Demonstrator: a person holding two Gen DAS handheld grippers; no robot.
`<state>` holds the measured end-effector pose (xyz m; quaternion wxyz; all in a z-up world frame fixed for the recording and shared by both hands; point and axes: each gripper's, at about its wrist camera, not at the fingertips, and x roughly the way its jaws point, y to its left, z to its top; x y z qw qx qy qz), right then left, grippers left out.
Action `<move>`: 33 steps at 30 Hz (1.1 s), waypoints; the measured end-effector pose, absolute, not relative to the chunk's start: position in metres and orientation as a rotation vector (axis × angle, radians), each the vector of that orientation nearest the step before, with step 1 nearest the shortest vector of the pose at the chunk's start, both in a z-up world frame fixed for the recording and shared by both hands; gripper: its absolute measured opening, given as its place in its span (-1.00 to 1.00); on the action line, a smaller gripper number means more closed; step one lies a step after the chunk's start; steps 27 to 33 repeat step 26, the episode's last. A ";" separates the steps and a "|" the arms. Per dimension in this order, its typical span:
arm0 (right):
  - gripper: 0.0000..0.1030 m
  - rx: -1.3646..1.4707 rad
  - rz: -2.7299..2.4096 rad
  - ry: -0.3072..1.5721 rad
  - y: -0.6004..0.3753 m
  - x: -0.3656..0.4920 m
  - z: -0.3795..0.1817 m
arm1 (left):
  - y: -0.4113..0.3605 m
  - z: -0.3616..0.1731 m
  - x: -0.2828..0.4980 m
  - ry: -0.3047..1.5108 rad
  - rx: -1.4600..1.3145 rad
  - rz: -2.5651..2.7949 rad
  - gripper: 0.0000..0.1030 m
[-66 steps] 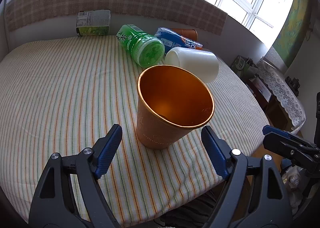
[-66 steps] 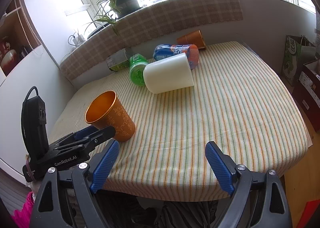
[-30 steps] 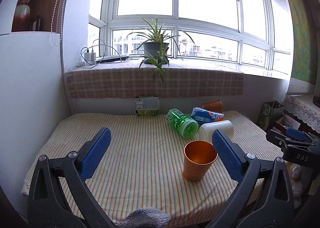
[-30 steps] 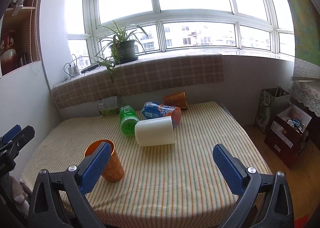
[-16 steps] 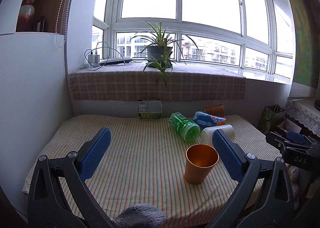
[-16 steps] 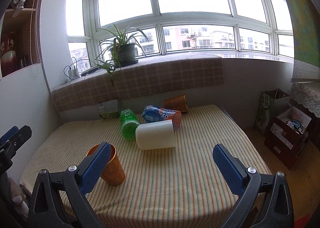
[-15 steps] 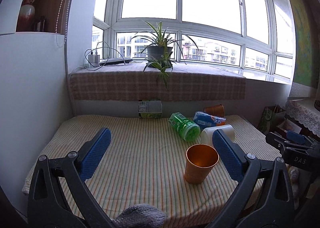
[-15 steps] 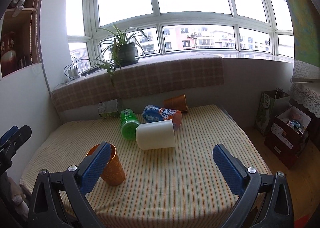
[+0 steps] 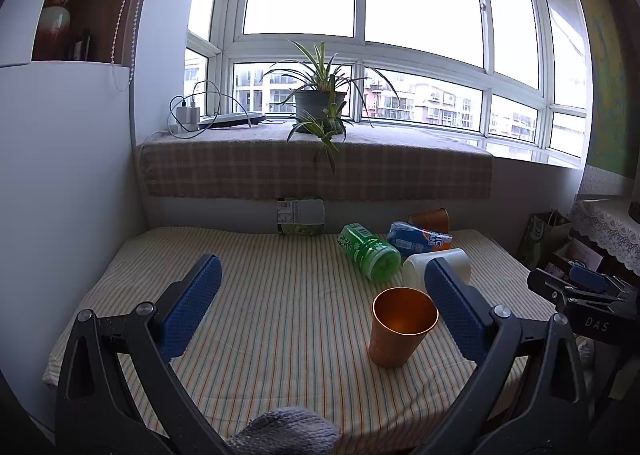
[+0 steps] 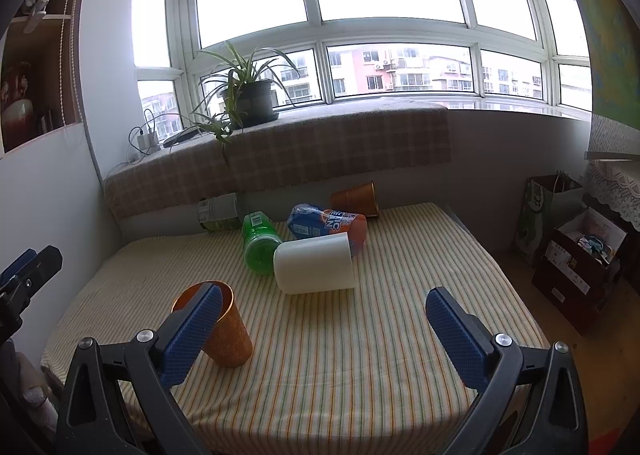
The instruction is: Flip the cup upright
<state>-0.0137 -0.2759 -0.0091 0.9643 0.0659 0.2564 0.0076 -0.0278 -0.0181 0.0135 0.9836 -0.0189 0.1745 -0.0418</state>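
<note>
Both grippers, left [image 9: 320,305] and right [image 10: 322,329], hang spread wide and empty off the table's [image 9: 280,335] near edge. The orange cup [image 9: 400,325] stands mouth-up near that edge, toward the left corner as the right camera shows it. That flip looks finished. A white cup [image 10: 316,263] lies on its side mid-table; righting it next would call for a reach forward and a squeeze across its wall.

A: What do the handheld grippers look like?
B: The left gripper [image 9: 323,299] has a black plastic frame, silver screw heads and two fingers [image 9: 191,305] faced with blue ribbed pads. The right gripper [image 10: 324,335] has the same build
A: Any markings?
B: From the left camera, white letters "DAS" show on the right gripper's black body. A grey knitted cuff [image 9: 286,431] shows at the bottom edge
</note>
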 end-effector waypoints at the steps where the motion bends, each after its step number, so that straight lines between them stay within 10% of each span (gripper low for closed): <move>1: 1.00 0.134 0.016 0.520 -0.276 -0.014 -0.009 | -0.018 0.014 -0.028 0.351 -0.038 -0.084 1.00; 33: 1.00 0.138 0.032 0.554 -0.274 -0.008 -0.016 | -0.015 0.009 -0.025 0.364 -0.040 -0.080 1.00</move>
